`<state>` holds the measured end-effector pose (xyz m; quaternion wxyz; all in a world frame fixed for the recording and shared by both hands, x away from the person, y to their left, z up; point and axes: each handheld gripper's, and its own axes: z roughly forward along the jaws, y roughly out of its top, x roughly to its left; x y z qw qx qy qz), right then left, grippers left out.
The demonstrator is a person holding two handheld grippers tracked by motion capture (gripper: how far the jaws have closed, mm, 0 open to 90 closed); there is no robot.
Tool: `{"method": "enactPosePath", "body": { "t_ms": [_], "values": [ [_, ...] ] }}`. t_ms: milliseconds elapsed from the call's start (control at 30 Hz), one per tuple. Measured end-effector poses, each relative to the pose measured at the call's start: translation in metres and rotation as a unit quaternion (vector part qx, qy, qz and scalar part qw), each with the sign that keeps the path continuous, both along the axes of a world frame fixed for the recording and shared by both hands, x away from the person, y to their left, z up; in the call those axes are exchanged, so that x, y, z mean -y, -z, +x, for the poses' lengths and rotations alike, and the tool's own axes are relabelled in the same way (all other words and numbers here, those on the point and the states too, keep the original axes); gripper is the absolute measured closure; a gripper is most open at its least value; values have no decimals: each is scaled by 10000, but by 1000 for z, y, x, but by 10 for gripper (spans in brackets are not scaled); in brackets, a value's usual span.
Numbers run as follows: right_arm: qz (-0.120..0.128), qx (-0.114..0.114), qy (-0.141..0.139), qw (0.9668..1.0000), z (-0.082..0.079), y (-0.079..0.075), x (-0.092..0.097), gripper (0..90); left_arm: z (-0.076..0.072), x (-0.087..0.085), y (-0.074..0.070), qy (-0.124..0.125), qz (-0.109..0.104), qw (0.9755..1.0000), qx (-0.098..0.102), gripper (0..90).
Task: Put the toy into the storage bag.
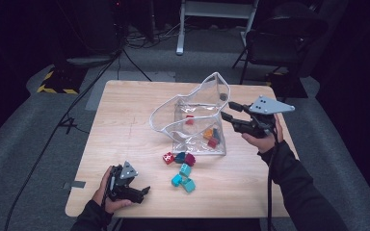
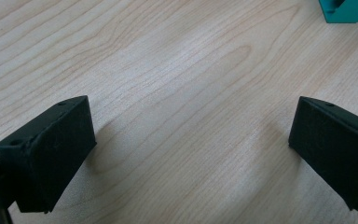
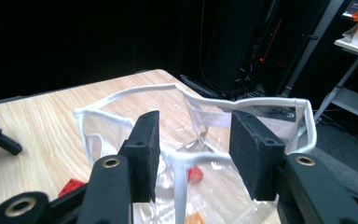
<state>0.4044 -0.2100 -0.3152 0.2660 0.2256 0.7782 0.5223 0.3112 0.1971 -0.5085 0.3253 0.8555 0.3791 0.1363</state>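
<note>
Two grippers, both jaws wide open: left gripper [image 1: 142,192] resting on worktop [image 1: 125,115], right gripper [image 3: 193,140] straddling clear bag [image 1: 192,120] rim. Loose blocks [image 1: 183,168] beside bag. Risk: floppy rim slips my pinch, bag collapses.

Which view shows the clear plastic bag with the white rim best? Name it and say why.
The high view: the whole clear plastic bag with the white rim shows, holding blocks. The right gripper view shows its rim close up, partly behind the jaws.

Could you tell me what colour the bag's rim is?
White, on the clear bag; clearest in the right gripper view.
</note>
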Motion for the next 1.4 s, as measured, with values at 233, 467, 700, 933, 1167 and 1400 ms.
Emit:
{"method": "enactPosePath", "body": {
  "t_ms": [233, 467, 700, 933, 1167, 1400],
  "values": [
    [29, -50, -66, 10000, -14, 11, 13, 543, 0, 0, 0, -2, -1, 10000, -1, 6],
    [61, -242, -164, 9996, -27, 35, 21, 539, 0, 0, 0, 0, 0, 10000, 0, 6],
    [-53, -506, -401, 9979, -38, 67, 15, 529, 0, 0, 0, 2, -7, 10000, -1, 5],
    [-434, -938, -784, 9915, -52, 120, -10, 513, 0, 0, 0, 3, -6, 10000, -1, 6],
    [-800, -1277, -1265, 9804, -63, 155, -36, 486, 0, 0, 0, -1, 1, 10000, 0, 6],
    [-1087, -1464, -1552, 9709, -77, 178, -66, 427, 0, 0, 0, 0, 0, 10000, -1, 6]
  ]
}}
